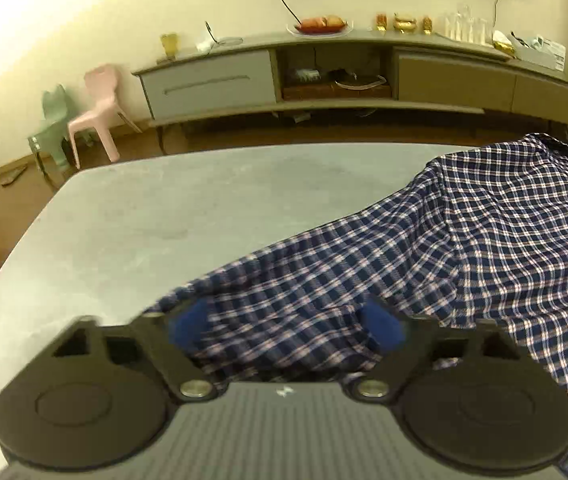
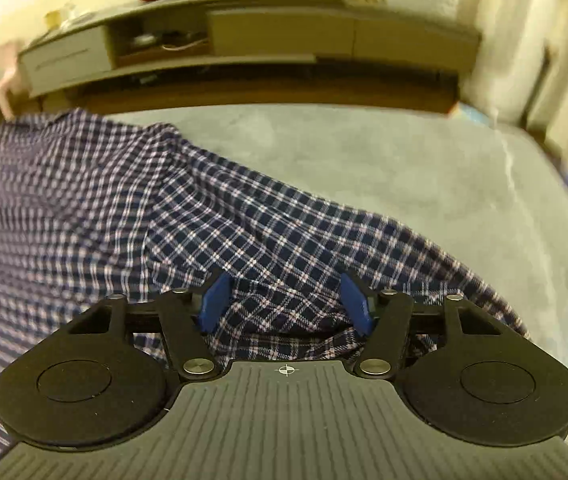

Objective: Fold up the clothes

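Note:
A navy-and-white plaid shirt (image 1: pixel 484 232) lies spread on the grey table (image 1: pixel 163 208). One sleeve runs toward my left gripper (image 1: pixel 286 328), which is open with its blue pads (image 1: pixel 189 328) wide apart over the sleeve's end. In the right wrist view the same shirt (image 2: pixel 83 200) fills the left side, and its other sleeve reaches my right gripper (image 2: pixel 287 302). That gripper is open too, with its blue pads (image 2: pixel 215 300) on either side of bunched sleeve cloth. The right view is blurred.
Bare table (image 2: pixel 404 168) stretches far and to the outer side of each sleeve. Beyond the table's far edge stand a long TV cabinet (image 1: pixel 324 80) with dishes on top, and pink (image 1: pixel 99 108) and green (image 1: pixel 49 128) plastic chairs on a wooden floor.

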